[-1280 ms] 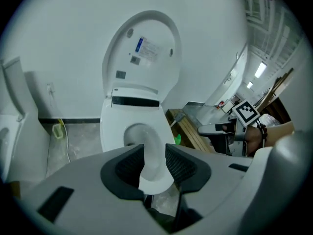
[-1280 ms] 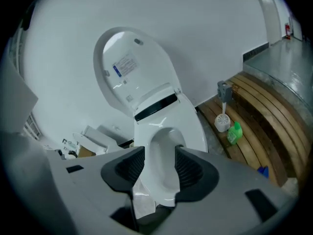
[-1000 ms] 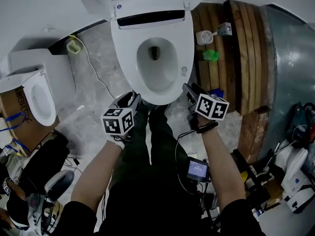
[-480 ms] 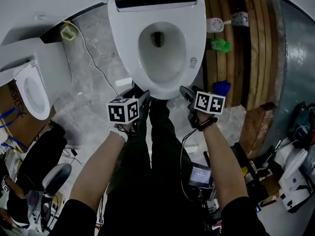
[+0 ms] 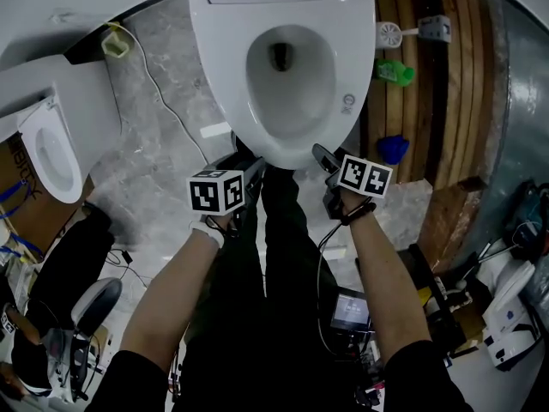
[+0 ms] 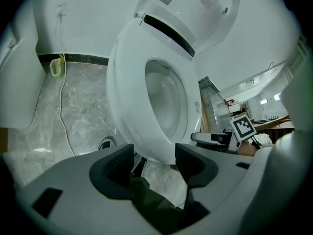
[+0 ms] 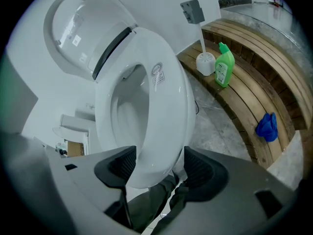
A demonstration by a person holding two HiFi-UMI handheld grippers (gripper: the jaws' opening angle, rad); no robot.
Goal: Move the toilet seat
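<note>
The white toilet seat (image 5: 225,67) lies down on the bowl, with the lid (image 6: 195,4) raised behind it. My left gripper (image 5: 249,172) is at the front left of the seat's rim (image 6: 129,92). Its jaws are opening, and in the left gripper view (image 6: 154,155) the rim's front edge shows in the gap without touching the pads. My right gripper (image 5: 322,157) is at the front right. Its jaws stand wide either side of the rim (image 7: 171,111), with a gap at each pad (image 7: 157,163).
A second white toilet (image 5: 51,148) stands at the left. A cable (image 5: 159,93) runs over the marble floor. Curved wooden steps (image 5: 429,84) at the right carry a green bottle (image 5: 395,73), a toilet brush (image 5: 389,34) and a blue cloth (image 5: 393,148).
The toilet has slid up and grown in the head view. Both grippers have stayed at the seat's front rim, slightly closer to it than a second ago.
</note>
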